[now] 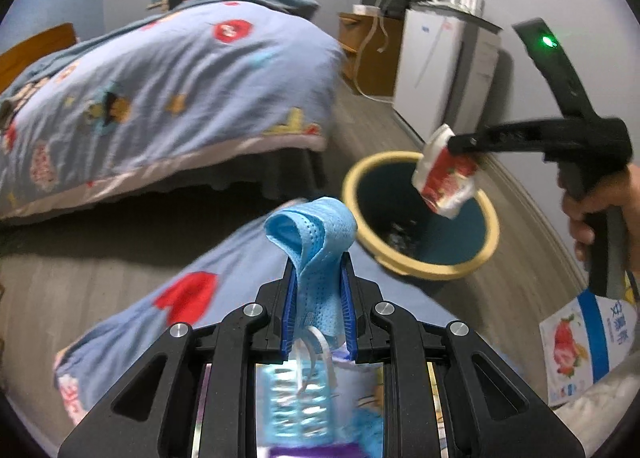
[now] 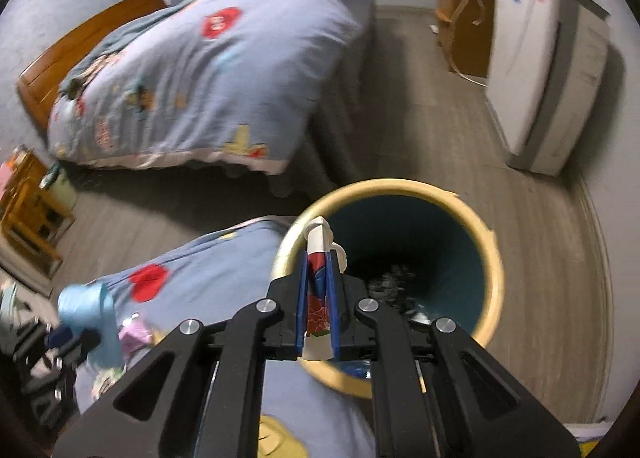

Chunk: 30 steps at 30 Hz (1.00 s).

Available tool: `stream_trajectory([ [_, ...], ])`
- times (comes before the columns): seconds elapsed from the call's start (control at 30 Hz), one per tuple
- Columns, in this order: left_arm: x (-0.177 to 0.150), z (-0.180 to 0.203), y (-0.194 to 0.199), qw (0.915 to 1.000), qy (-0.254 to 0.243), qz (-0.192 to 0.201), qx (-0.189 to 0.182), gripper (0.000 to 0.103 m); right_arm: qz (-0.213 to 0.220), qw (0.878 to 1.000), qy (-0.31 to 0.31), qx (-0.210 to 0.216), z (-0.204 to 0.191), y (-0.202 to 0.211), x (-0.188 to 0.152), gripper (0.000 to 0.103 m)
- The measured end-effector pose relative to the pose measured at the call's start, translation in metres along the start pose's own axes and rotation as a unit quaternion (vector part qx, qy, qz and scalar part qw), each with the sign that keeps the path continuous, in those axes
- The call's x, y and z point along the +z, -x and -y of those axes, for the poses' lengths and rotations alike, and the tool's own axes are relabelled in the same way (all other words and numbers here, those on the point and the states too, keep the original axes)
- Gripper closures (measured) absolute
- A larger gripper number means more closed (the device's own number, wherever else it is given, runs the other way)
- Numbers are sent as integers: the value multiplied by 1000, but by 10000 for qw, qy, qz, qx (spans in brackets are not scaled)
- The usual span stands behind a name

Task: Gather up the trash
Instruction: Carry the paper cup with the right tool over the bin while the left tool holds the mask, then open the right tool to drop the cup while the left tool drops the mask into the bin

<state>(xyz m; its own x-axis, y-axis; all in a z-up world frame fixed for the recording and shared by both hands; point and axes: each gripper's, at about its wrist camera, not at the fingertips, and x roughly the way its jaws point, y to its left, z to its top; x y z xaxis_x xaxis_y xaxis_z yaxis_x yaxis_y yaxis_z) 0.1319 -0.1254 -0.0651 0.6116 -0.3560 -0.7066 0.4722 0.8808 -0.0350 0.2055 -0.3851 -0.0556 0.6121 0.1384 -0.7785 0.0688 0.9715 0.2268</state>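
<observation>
far bed: big one off to the left, under a blue cartoon quilt [image 1: 168, 89] with red patches, wooden headboard [image 2: 80, 53] at the far-left end.

near bed: corner of another blue quilt [image 1: 224, 290] sat right under my grippers, red heart shape on it.

left gripper: my left gripper [image 1: 319, 298] was clamped tight on a light blue face mask [image 1: 316, 254]. The mask bunched up above the blue pads and its white ear loops dangled down underneath. From the right wrist camera it only showed as a blurry blue blob at the lower left [image 2: 86, 318].

trash bin: round bin [image 1: 490, 225] with a yellowish rim and dark teal inside, standing on the wood floor just past the near bed's corner. Some shiny bits were at the bottom, couldn't make out what.

right gripper: my right gripper [image 2: 319, 294] was closed on a crumpled red and white wrapper [image 1: 444, 173], held over the bin's opening. In its own camera the wrapper [image 2: 318, 290] stood pinched edge-on between the pads, at the bin's near-left rim.

right hand: my hand [image 1: 600, 217] wrapped around the gripper's handle, green light on up top.

far right: white appliance [image 1: 440, 69] against the wall, wooden cabinet [image 1: 368, 53] beside it. A printed carton [image 1: 584, 346] with a fruit picture lay at the lower right edge.
</observation>
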Motion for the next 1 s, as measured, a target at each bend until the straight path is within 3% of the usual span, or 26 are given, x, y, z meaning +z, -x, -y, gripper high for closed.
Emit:
stream_trajectory([
  [0.43, 23, 59, -71, 9978, -59, -471, -467, 82, -79, 9973, -699, -198, 58, -15, -2, 95],
  [0.57, 33, 67, -94, 9969, -80, -617, -478, 82, -150, 9963, -820, -207, 64, -20, -5, 94],
  [0.8, 57, 75, -119, 9978, -95, -516, -410, 81, -224, 9930, -1154, -129, 80, -29, -9, 94],
  [0.9, 66, 79, -121, 9986, -141, -346, -371, 72, -158, 9914, -1299, -50, 89, -27, -10, 94],
  [0.97, 70, 79, -121, 9990, -123, -263, -329, 59, -103, 9908, -1345, -42, 92, -26, -9, 93],
  [1.0, 72, 78, -121, 9992, -106, -224, -306, 48, -91, 9908, -1345, -62, 92, -25, -9, 93],
])
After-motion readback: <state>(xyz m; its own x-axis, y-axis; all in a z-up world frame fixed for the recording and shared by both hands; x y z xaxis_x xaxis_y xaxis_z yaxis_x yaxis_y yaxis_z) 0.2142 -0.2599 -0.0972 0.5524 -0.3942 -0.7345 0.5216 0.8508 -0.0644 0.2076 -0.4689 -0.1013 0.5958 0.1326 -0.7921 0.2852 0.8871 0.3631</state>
